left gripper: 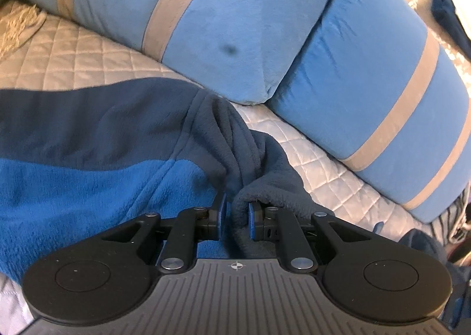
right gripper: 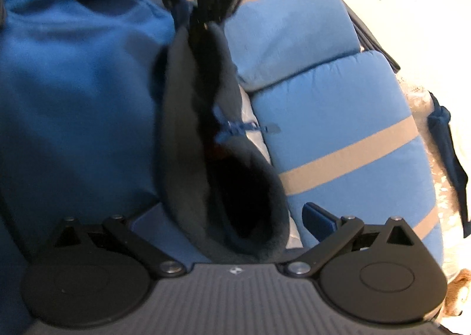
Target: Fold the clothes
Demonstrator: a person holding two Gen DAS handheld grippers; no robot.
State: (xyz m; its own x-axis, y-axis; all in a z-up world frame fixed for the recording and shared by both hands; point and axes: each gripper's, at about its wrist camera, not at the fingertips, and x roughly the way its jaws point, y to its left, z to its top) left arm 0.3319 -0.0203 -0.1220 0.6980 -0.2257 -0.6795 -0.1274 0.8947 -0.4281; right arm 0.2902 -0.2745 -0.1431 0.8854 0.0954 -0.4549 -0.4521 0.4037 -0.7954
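The blue fleece garment lies on the quilted bed, its length stretching leftward away from the left tool, which pinches its dark grey collar fold. The right tool gapes wide around the hanging collar. Two striped pillows border its far edge.

The left claw is nearly closed and angled downward, while the right claw gapes wide.
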